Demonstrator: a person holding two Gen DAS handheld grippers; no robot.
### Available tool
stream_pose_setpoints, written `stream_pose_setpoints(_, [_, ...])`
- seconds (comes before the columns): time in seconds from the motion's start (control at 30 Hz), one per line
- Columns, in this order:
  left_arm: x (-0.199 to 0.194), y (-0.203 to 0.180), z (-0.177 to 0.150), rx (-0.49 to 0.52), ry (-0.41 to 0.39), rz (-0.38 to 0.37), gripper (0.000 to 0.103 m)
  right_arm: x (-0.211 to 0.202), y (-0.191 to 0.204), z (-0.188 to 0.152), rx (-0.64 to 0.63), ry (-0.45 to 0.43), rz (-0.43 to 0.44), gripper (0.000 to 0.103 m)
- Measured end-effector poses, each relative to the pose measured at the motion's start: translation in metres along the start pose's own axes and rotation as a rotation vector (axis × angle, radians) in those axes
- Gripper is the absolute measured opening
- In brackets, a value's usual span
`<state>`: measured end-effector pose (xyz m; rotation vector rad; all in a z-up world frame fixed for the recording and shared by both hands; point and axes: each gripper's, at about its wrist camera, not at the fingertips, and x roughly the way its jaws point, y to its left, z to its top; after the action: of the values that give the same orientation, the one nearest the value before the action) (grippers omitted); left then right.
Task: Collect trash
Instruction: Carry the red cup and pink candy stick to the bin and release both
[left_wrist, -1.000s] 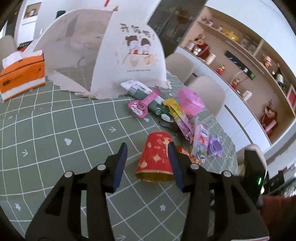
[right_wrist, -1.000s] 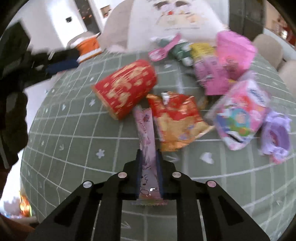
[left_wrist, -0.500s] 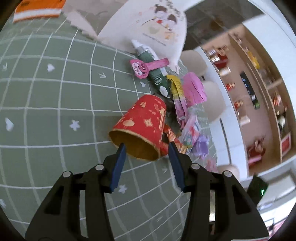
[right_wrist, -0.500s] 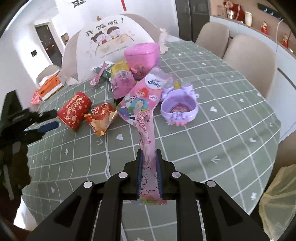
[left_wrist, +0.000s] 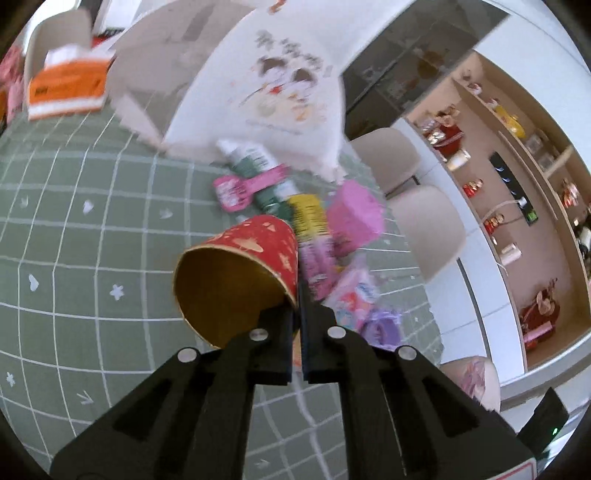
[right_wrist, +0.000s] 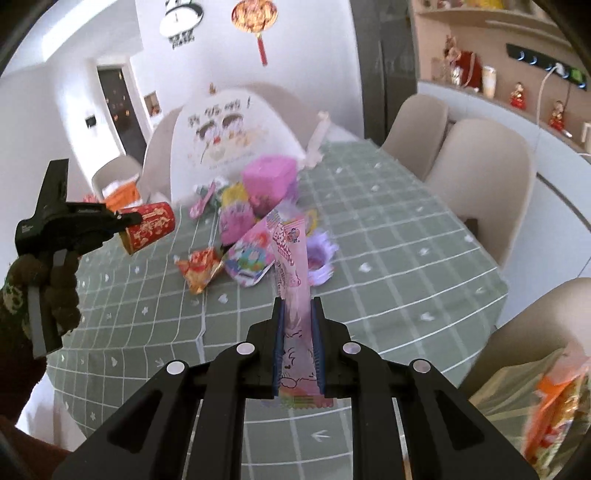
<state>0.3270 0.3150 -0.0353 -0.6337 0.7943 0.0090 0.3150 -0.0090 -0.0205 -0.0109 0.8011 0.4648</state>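
Note:
A red paper cup (left_wrist: 255, 243) with gold print hangs above the green checked tablecloth (left_wrist: 74, 229), its mouth facing the left wrist camera. My left gripper (left_wrist: 297, 295) is shut on the rim wall at the cup's right side. The right wrist view shows that gripper (right_wrist: 129, 221) holding the cup (right_wrist: 151, 227) in the air at the left. My right gripper (right_wrist: 298, 314) is shut on a long pink snack wrapper (right_wrist: 291, 266) that sticks up from the pads. More wrappers and a purple tub (right_wrist: 251, 254) lie heaped mid-table.
A white mesh food cover (right_wrist: 229, 147) stands at the table's far side, with an orange tissue box (left_wrist: 66, 88) beside it. Beige chairs (right_wrist: 480, 177) line the right edge. A yellowish translucent bag (right_wrist: 517, 398) holding orange packaging hangs at the lower right.
My left gripper has shut on the red cup's rim and lifted it off the cloth. My right gripper, still holding the pink wrapper, has risen and drawn back from the pile.

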Motion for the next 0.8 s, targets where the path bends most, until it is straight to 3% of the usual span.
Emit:
stream_pose_setpoints(0.23, [-0.016,-0.089,-0.016,0.157,-0.019,-0.061,0.003,-0.039,-0.039,0.003,0.015,-0.081,-0.007,0.015])
stream_pose_setpoints(0.43, [-0.016,-0.173,-0.05,0.315,-0.009,-0.144,0.003,-0.075,-0.079,0.002,0.026,-0.14,-0.049,0.015])
stream_pose_setpoints(0.8, [0.02,-0.294,-0.13,0.521,0.132,-0.287,0.003,-0.144,-0.168,-0.031,0.124,-0.2,-0.187,0.015])
